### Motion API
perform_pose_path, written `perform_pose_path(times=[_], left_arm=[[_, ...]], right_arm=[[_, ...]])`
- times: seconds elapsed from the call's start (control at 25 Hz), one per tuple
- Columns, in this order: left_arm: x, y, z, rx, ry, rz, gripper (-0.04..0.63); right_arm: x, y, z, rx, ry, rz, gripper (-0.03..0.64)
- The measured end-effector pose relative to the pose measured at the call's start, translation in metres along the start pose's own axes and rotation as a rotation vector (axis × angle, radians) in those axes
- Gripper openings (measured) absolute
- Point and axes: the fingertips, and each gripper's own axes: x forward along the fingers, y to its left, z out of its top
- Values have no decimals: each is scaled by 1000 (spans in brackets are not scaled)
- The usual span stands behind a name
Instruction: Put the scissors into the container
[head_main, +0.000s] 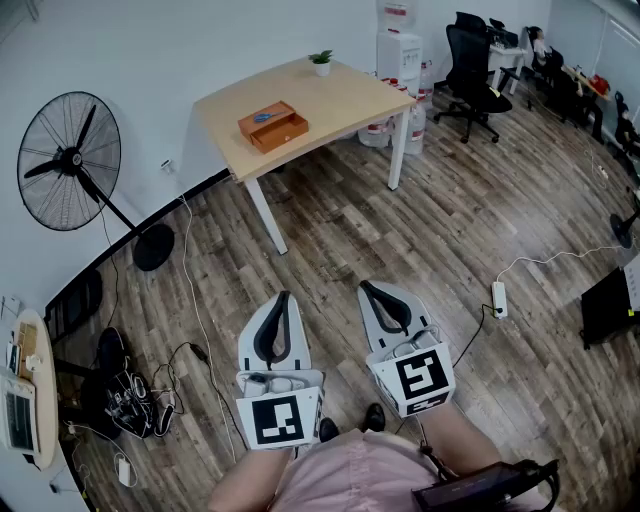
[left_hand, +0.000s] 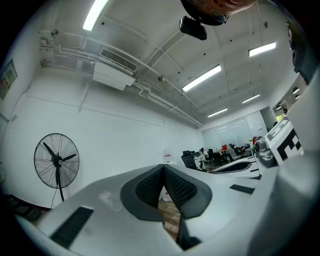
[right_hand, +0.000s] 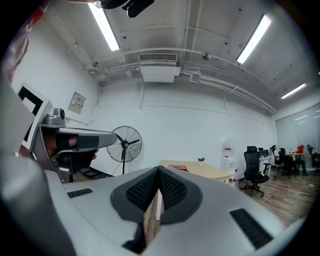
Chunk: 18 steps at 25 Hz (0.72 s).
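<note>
An orange-brown wooden container (head_main: 273, 126) sits on a light wooden table (head_main: 340, 100) far ahead of me. Blue-handled scissors (head_main: 263, 117) lie in its back compartment. My left gripper (head_main: 283, 296) and right gripper (head_main: 365, 288) hang side by side over the wood floor, well short of the table, both shut with nothing between the jaws. In the right gripper view the table (right_hand: 200, 170) and the container (right_hand: 177, 167) show small in the distance past the right gripper (right_hand: 159, 170). The left gripper (left_hand: 163, 167) points toward a white wall.
A small potted plant (head_main: 321, 62) stands at the table's far edge. A black floor fan (head_main: 70, 148) stands at left, cables and a power strip (head_main: 498, 298) lie on the floor. A water dispenser (head_main: 398, 45) and office chair (head_main: 474, 80) are behind the table.
</note>
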Motion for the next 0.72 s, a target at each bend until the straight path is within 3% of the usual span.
perform_pose_path(times=[0.2,0.52,0.64,0.72], left_arm=[[4,-19,0,-36,7,10,9],[17,-51,-6,-13,22,28,9],[23,-61,-10,-2,30,35,9],[30,-65,-14,-20,39,42,9]], right_arm=[[-8,-14,-4,-8,-7,4,0],[-21,-43,-13,12,-22,53,2],[-24,-50,-19,19,-12,97,77],[-19,-58,-22,20,-11,97,86]])
